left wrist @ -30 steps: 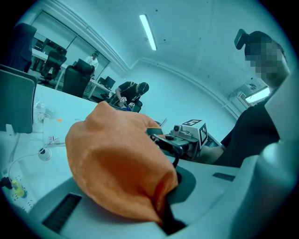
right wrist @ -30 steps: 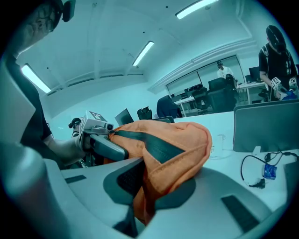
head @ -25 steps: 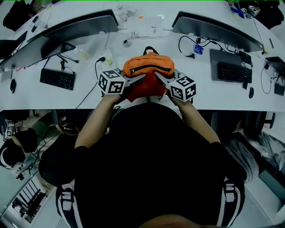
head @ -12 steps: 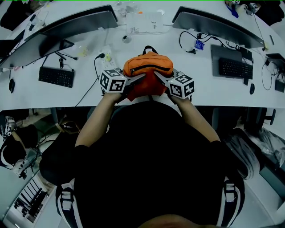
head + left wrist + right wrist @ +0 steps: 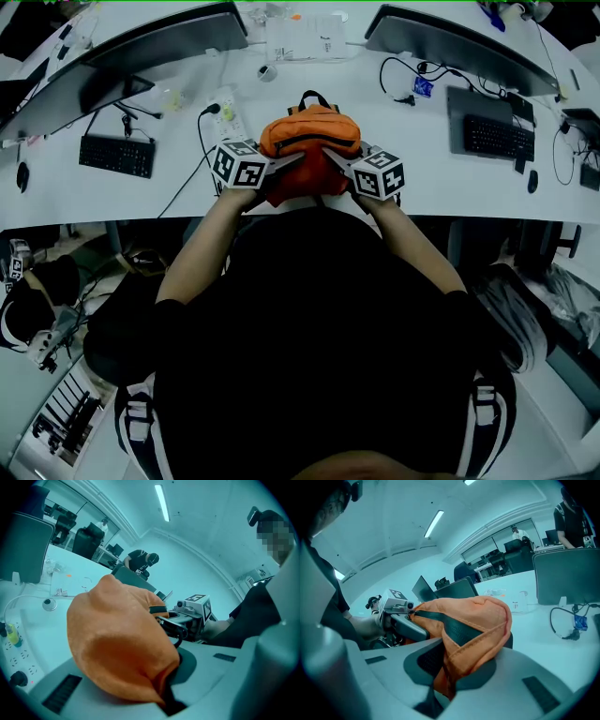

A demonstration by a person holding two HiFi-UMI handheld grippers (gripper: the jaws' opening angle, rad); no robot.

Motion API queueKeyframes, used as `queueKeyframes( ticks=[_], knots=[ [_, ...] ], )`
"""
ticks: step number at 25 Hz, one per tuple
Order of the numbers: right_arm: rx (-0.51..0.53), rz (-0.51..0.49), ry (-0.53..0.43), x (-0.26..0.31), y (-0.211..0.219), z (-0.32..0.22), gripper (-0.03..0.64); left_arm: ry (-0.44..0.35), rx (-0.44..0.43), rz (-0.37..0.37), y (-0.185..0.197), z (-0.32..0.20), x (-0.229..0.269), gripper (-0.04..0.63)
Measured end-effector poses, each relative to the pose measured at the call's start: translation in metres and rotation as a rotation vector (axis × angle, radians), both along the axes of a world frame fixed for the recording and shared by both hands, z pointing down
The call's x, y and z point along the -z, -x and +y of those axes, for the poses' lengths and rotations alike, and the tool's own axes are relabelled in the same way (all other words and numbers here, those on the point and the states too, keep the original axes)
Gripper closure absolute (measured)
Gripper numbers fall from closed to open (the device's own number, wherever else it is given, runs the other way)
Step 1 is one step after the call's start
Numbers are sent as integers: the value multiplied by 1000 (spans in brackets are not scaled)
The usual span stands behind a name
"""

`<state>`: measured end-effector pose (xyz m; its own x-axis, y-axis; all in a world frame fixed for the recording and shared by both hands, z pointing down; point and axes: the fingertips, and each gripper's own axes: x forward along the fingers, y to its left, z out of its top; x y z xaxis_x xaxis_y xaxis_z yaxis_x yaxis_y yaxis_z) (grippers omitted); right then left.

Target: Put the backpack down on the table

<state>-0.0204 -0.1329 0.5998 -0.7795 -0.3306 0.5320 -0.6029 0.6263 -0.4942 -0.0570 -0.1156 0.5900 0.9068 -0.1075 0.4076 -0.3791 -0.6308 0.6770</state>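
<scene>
Long white curved table [image 5: 84,202], running from 9 to 3 o'clock in the head view. Left monitor [image 5: 141,56] at 11 o'clock and right monitor [image 5: 455,42] at 1 o'clock, both dark. Left keyboard [image 5: 116,155] and right keyboard [image 5: 490,137], black. White power strip [image 5: 228,105] near 12 o'clock. Ceiling strip light [image 5: 162,502], lit. Glass partition [image 5: 497,541] on the far side. Pale floor [image 5: 19,384] at 8 o'clock.

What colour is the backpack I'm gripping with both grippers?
The backpack is orange with dark trim; the head view shows it best.
</scene>
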Motion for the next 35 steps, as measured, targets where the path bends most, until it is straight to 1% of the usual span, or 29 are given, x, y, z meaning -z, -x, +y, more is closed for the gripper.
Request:
queueKeyframes(
  ticks=[4, 12, 22, 27, 35],
  knots=[
    [11, 11, 23, -10, 2, 2, 555, 15, 2, -14, 3, 1, -12, 558],
    [25, 32, 33, -28, 9, 5, 555, 24, 12, -52, 11, 0, -35, 558],
    [18, 59, 56, -50, 7, -6, 555, 37, 6, -83, 11, -10, -57, 558],
    [15, 68, 79, -60, 8, -9, 555, 59, 15, -77, 13, -15, -71, 558],
    [8, 79, 94, -79, 8, -20, 555, 77, 25, -100, 14, -28, -90, 557]
  ],
)
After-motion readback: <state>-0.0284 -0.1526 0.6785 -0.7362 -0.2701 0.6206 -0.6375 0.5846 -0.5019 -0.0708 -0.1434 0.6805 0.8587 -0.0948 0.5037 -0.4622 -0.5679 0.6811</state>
